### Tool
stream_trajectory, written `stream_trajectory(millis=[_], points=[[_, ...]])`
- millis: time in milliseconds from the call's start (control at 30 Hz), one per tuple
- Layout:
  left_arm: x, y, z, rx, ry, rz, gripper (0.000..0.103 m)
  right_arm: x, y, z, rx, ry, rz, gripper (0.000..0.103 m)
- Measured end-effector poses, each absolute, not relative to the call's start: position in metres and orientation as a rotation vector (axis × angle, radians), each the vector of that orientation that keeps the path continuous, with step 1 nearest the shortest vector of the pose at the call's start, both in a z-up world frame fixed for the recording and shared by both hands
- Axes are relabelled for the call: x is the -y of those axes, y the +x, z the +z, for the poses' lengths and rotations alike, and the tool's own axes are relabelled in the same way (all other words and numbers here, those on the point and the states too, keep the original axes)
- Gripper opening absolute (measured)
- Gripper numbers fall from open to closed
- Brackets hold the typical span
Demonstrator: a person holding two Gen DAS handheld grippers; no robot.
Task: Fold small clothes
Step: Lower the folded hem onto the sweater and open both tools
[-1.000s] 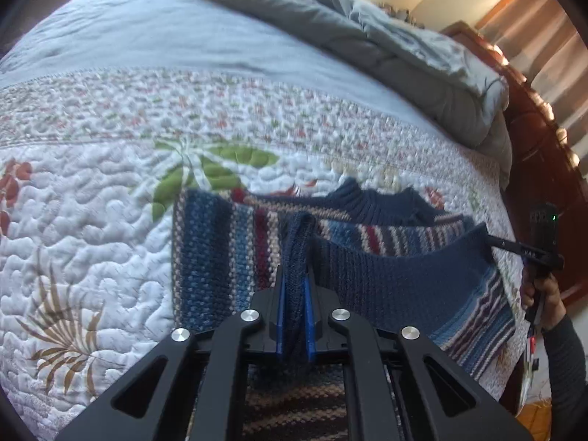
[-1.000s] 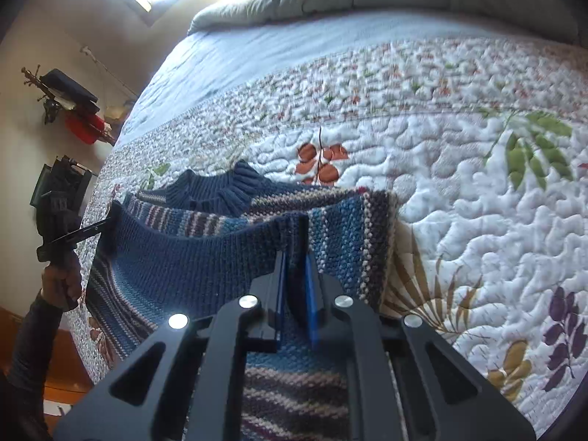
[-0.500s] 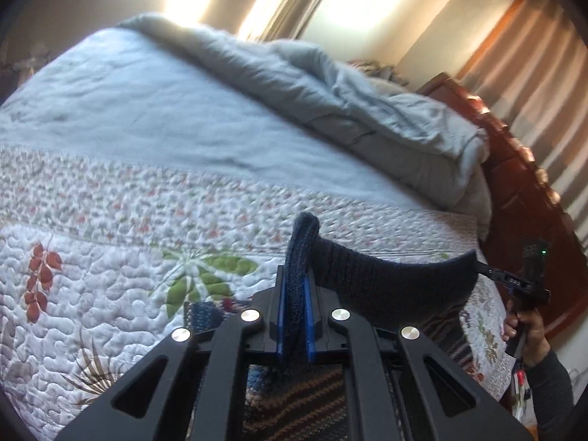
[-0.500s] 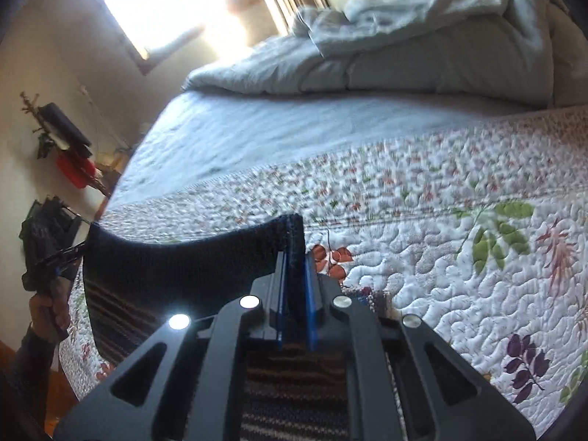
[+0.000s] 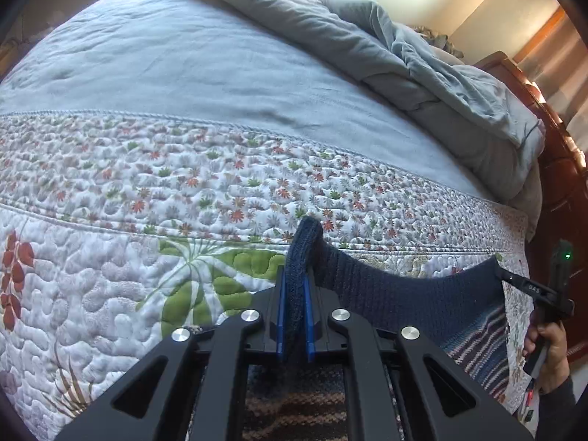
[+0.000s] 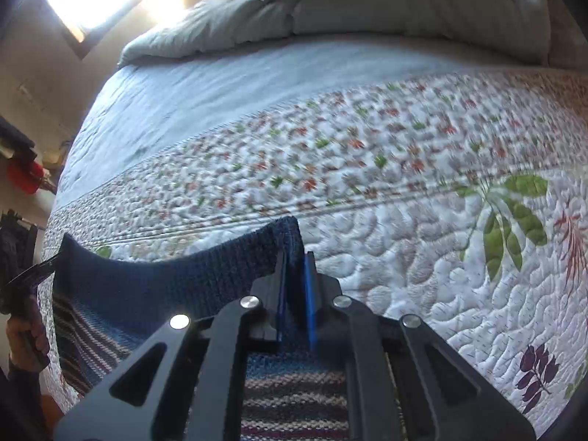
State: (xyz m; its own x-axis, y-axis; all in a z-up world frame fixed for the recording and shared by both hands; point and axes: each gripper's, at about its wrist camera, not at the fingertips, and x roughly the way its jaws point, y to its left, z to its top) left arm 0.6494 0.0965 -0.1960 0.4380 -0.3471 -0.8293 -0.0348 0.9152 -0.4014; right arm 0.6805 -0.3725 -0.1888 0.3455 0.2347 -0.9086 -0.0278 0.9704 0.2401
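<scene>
The striped knit sweater (image 5: 422,301) hung over the bed's quilt (image 5: 110,257), its navy hem sagging between the left gripper (image 5: 294,316) and right gripper (image 6: 294,294), each clamped on a corner. Soft, thick, stretchy: corners suited gripping.

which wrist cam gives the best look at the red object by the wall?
Right wrist view: the red object sits at the far left edge by the wall, small and blurred, so what it is stays unclear. The left wrist view faces the headboard side and does not show it at all.
</scene>
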Motion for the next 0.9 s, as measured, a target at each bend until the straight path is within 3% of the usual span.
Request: stream_trajectory(millis=[167,467,533,567,633,733,900], points=[[-0.098,0.647,-0.235,-1.19,-0.406,-0.166,0.008,0.371,0.674,-0.209,-1.245,0.189,0.163,0.008],[-0.099,0.647,-0.248,-1.221,-0.406,-0.149,0.009,0.371,0.677,-0.22,-1.25,0.212,0.157,0.008],[-0.098,0.645,-0.251,-1.228,-0.409,-0.154,0.01,0.37,0.676,-0.228,-1.275,0.227,0.163,0.014],[-0.099,0.644,-0.249,-1.229,-0.426,-0.163,0.013,0.374,0.674,-0.225,-1.259,0.253,0.159,0.016],[-0.105,0.636,-0.232,-1.175,-0.429,-0.166,0.02,0.388,0.66,-0.208,-1.189,0.318,0.179,0.03],[-0.124,0.602,-0.194,-1.036,-0.479,-0.239,0.054,0.406,0.62,-0.188,-1.157,0.346,0.278,0.03],[-0.155,0.501,-0.174,-0.96,-0.571,-0.367,0.055,0.447,0.514,-0.182,-1.152,0.4,0.353,0.032]])
